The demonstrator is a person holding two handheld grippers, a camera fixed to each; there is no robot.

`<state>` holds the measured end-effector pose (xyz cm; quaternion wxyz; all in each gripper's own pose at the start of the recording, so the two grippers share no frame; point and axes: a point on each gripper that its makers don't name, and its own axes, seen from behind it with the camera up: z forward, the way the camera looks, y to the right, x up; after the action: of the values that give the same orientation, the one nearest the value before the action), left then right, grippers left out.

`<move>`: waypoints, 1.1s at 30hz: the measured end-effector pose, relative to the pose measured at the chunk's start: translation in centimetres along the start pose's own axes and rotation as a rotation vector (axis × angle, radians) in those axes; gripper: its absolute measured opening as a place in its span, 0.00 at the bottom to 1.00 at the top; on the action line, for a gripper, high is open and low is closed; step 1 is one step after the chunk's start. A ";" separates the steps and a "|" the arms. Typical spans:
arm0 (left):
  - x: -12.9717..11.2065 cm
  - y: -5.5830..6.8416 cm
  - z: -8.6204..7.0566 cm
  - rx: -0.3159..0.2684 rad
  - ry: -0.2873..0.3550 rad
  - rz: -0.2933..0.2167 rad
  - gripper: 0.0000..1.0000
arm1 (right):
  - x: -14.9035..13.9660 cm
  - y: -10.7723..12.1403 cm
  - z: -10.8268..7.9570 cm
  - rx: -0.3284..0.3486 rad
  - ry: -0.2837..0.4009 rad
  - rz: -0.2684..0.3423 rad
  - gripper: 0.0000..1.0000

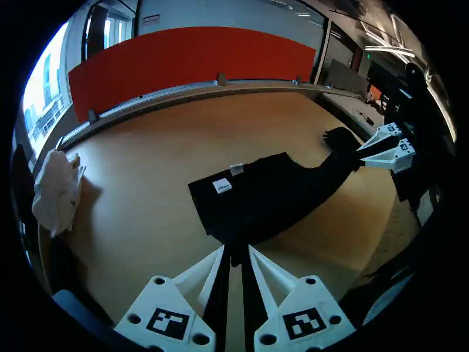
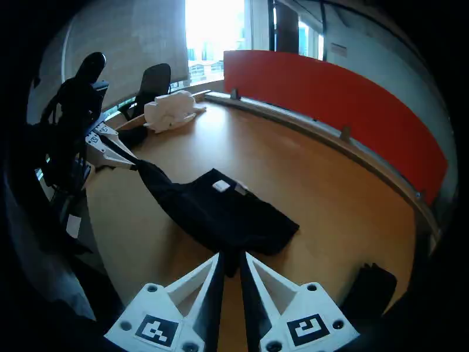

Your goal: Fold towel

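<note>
Currently the black towel (image 1: 269,199) sags on the table (image 1: 146,176) before the red divider (image 1: 193,58), left hand-held gripper (image 1: 236,253) and right hand-held gripper (image 2: 232,258) each clamping an end. Either shallow pinch may slip, skewing the fold.

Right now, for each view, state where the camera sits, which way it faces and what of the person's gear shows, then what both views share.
Left gripper view: rides the left tool, facing across the wooden table toward the red partition; its own fingers pinch the black towel at bottom.
Right gripper view: rides the right tool, facing across the table toward the windows; its own fingers pinch the towel.
Shared: towel, table, partition, white cloth heap; each shows the other tool farther off.
</note>
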<state>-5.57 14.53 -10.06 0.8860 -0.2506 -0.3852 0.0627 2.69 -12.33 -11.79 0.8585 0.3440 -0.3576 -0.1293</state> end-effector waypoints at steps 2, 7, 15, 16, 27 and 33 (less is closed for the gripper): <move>0.1 0.2 -0.3 -0.004 0.002 -0.007 0.13 | 0.1 0.0 -0.2 0.001 0.001 0.001 0.17; 0.3 0.3 -0.8 -0.008 0.005 -0.013 0.13 | 0.3 -0.2 -0.8 0.008 0.003 0.006 0.17; 0.3 0.5 -0.9 -0.007 0.003 -0.013 0.13 | 0.1 -0.3 -0.9 0.010 -0.001 0.000 0.17; 0.3 0.5 -0.8 -0.008 0.004 -0.014 0.13 | 0.1 -0.3 -0.9 0.009 -0.002 0.000 0.17; 0.5 0.2 0.2 -0.007 0.003 -0.015 0.13 | -0.5 0.3 -0.1 0.004 -0.018 0.002 0.17; 0.6 -0.3 1.6 -0.004 -0.005 -0.011 0.13 | -0.9 1.0 1.1 -0.002 -0.034 -0.003 0.17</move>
<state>-6.34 15.09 -8.55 0.8848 -0.2502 -0.3889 0.0577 1.27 -11.77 -11.00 0.8524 0.3415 -0.3714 -0.1369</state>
